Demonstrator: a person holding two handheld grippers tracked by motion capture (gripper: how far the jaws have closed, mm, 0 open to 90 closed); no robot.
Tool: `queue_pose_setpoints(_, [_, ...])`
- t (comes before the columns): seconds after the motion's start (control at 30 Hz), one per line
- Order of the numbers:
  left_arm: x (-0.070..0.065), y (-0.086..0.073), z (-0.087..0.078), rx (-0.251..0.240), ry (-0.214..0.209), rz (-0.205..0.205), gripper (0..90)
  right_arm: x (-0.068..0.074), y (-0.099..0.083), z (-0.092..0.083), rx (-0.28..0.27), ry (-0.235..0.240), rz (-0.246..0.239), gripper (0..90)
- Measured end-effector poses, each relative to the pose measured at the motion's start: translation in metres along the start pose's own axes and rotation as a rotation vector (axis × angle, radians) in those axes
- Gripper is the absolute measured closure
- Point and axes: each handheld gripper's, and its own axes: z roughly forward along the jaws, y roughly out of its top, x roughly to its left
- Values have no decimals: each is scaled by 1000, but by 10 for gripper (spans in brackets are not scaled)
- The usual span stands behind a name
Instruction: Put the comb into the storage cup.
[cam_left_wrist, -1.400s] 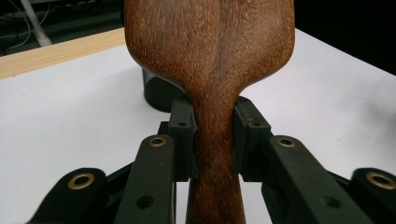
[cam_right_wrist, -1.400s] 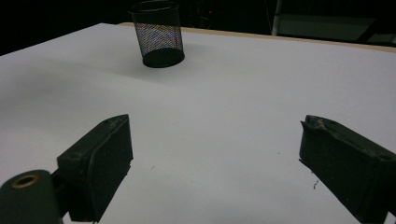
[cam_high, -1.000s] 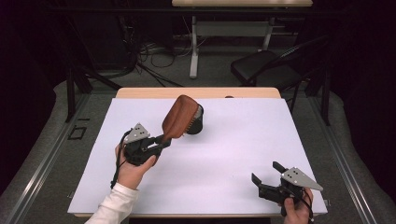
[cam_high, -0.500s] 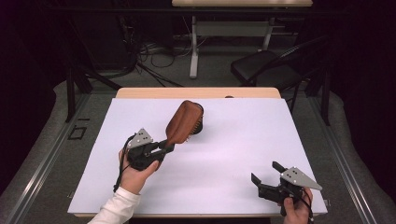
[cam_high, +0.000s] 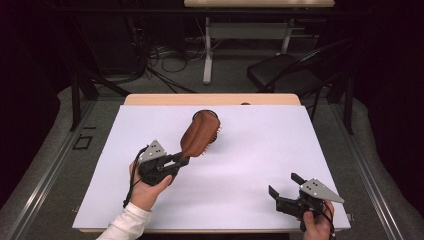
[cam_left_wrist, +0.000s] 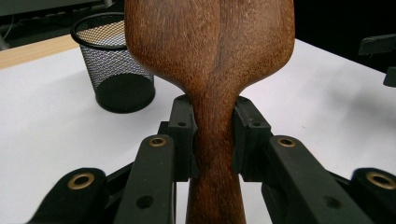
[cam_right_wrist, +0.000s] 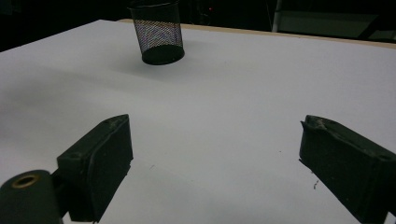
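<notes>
The left claw is clamped on the handle of a wooden hairbrush, its pads pressing either side of the narrow neck just below where the paddle flares. In the high view the brush is held off the white tabletop, its long axis running up and away from the claw toward the far edge, bristles facing right. Directly beyond the paddle's tip stands a black mesh cup (in the high view it is mostly hidden behind the brush head), so brush, claw and cup lie nearly on one line. The likely move is to carry the brush forward along its own axis and tip it into the cup. The right claw rests near the tabletop's near right corner, jaws spread and empty, well apart from the cup.
</notes>
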Motion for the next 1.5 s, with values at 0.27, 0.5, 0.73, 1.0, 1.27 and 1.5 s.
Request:
queue_pose_setpoints(0.27, [-4,-1,1,5,-10,9,721,2,1,0,-7,2,-2,90])
queue_pose_setpoints(0.5, [-7,-1,1,-2,-16,15,721,2,2,1,-6,1,14,90])
queue_pose_setpoints(0.73, [-9,-1,2,-2,-20,17,721,6,5,3,2,11,8,90])
queue_pose_setpoints(1.0, [-12,-1,1,-7,-21,20,721,10,11,7,6,23,4,90])
queue_pose_setpoints(1.27, [-14,-1,1,-9,-23,27,721,13,17,14,43,35,-1,90])
queue_pose_setpoints(1.5, [-16,-1,1,-9,-28,24,720,18,24,22,50,61,6,90])
